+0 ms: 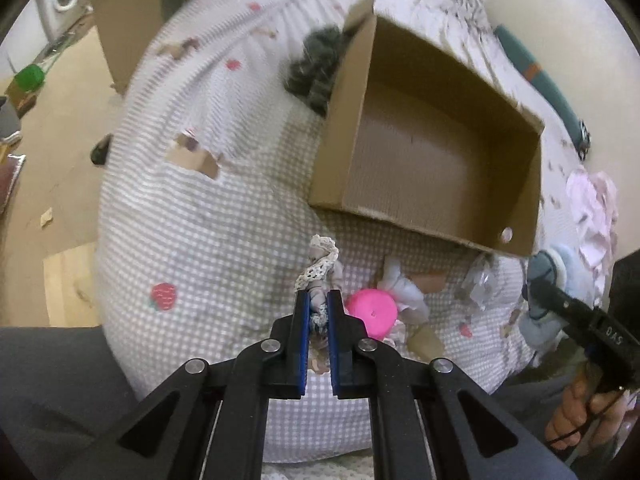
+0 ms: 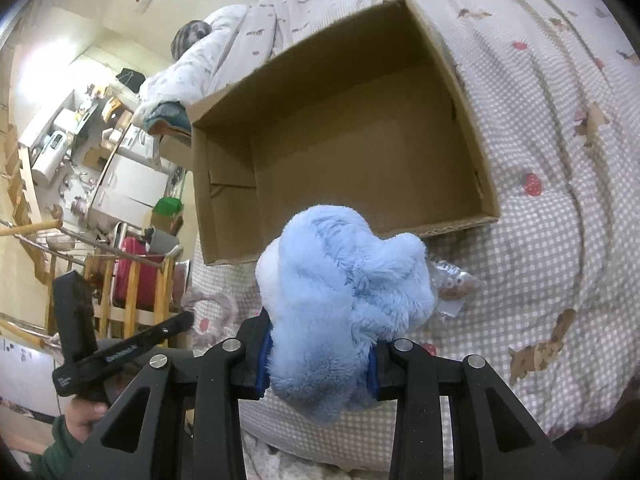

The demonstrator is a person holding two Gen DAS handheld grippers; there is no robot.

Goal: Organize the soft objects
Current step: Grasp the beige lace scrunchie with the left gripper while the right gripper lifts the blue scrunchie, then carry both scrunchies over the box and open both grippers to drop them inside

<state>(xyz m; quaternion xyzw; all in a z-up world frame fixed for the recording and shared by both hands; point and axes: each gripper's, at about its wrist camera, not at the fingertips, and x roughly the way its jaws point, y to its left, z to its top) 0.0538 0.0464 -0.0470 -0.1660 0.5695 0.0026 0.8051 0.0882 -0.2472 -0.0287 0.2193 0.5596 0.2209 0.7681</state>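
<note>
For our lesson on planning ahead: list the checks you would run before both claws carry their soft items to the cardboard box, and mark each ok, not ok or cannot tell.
1. Left claw shut on the lace-trimmed cloth: ok.
2. Right claw shut on the blue plush toy: ok.
3. Cardboard box open on top, inside bare: ok.
4. Cloth fully lifted off the bedspread: cannot tell.
5. Pink round item free of the cloth: cannot tell.
6. Box sits steady on the soft bed: cannot tell.
</note>
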